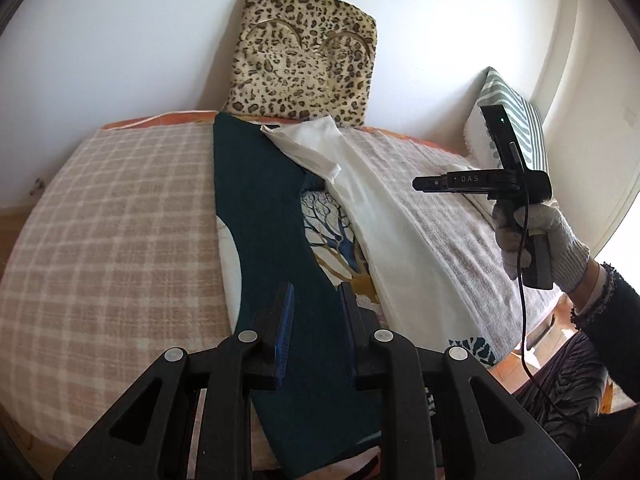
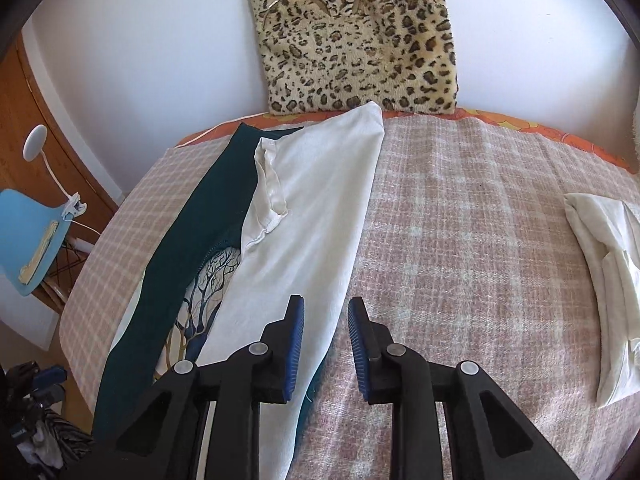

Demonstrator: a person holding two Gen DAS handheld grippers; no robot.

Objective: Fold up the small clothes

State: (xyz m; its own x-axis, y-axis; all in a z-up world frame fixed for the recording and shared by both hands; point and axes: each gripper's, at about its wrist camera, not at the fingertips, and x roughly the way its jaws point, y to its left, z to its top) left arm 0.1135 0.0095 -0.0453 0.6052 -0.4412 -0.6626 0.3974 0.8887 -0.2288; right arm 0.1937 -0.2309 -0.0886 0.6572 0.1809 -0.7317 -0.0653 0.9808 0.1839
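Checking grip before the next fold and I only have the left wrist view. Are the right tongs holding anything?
Observer: No. The right tongs stand open with nothing between the pads, above the right edge of the white garment.
Operator: Any finished pieces? I can't make one out.
Observer: One folded white cloth lies on the checked blanket, to the right of the tongs and apart from the garment.
Operator: What's beside the bed on the left?
Observer: A blue chair with a white clip lamp on its edge, in front of a wooden cabinet.
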